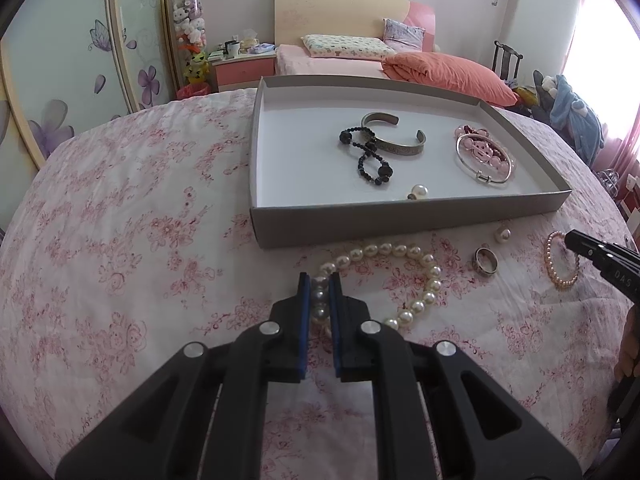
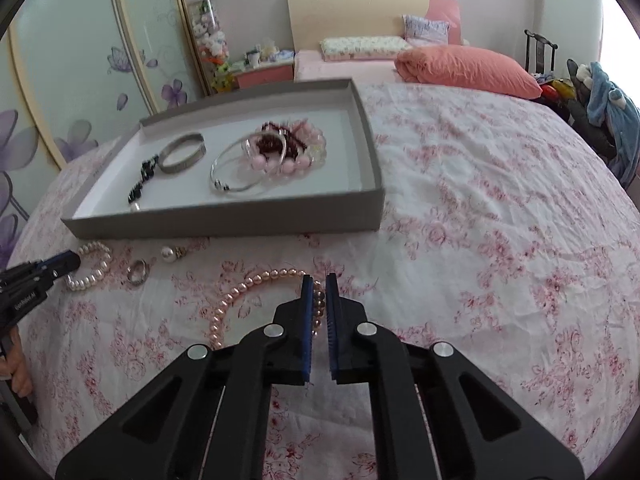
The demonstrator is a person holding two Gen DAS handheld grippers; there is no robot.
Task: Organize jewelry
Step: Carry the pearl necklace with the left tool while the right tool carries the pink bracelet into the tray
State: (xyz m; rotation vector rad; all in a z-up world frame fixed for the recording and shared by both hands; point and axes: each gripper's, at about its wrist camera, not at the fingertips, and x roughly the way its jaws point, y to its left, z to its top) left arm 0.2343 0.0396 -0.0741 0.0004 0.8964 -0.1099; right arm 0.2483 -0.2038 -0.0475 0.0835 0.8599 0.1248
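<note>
While clamped, left gripper (image 1: 320, 280) holds white pearls (image 1: 416, 280).

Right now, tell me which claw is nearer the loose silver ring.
Left. The left claw grips the white pearl necklace lying just beside the ring; the right claw sits farther off on the pink pearl strand.

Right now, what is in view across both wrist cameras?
grey cardboard tray: one, on the floral bedspread.
silver cuff bangle: one, in tray.
black bead string: one, in tray, beside cuff.
thin silver bangle: one, in tray, over pink bead bracelets.
loose pearl piece: one, in tray; another outside.
silver ring: one, on bedspread.
white pearl strand: one, on bedspread.
pink pearl strand: one, on bedspread.
left hand-held gripper: shut on white pearl strand.
right hand-held gripper: shut on pink pearl strand.
</note>
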